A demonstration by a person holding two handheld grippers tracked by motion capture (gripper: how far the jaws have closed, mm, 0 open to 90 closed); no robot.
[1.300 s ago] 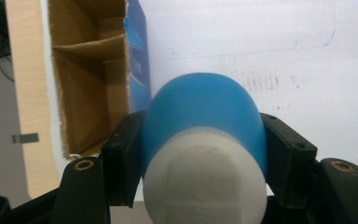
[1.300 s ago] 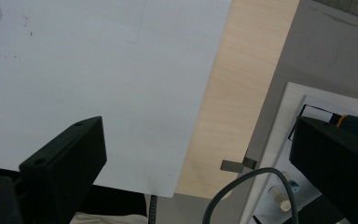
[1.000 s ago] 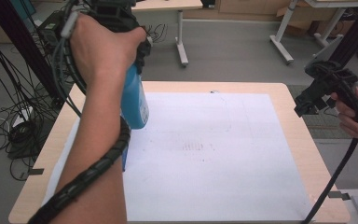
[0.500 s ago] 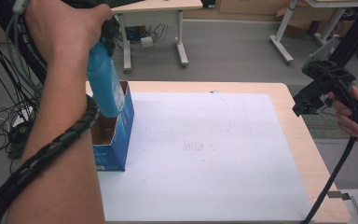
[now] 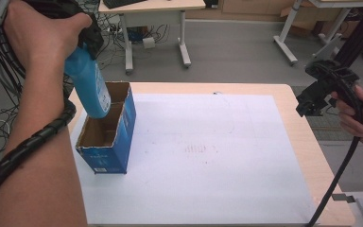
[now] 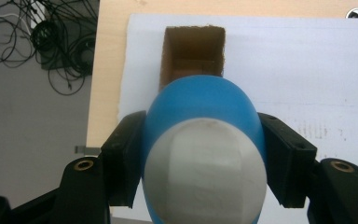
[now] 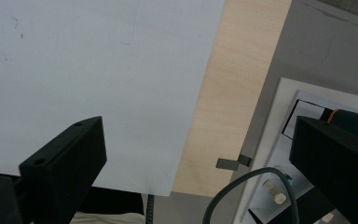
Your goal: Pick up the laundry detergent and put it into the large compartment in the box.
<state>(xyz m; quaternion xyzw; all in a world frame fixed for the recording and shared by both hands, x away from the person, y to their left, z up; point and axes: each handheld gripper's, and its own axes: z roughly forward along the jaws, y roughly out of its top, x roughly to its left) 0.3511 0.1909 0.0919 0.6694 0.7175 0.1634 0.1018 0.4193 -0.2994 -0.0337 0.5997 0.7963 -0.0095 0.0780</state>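
A blue bottle (image 5: 88, 86) with a white cap end (image 6: 207, 171) hangs held in my left gripper (image 6: 204, 163), whose jaws are shut on its sides. It is raised above an open blue cardboard box (image 5: 108, 130) with a brown inside (image 6: 193, 55), standing at the left of the white sheet (image 5: 208, 156). My right gripper (image 5: 317, 97) is held off the table's right edge, and in the right gripper view its jaws (image 7: 205, 163) stand wide apart with nothing between them.
The wooden table (image 5: 307, 137) carries the white sheet over most of its top. Cables (image 6: 51, 42) lie on the floor to the left. Another desk (image 5: 151, 19) stands behind. A white object with a cable (image 7: 279, 186) lies on the floor by the right edge.
My left hand has lifted the blue bottle up and back, away from the box. The open box now shows fully. The right gripper has barely moved.
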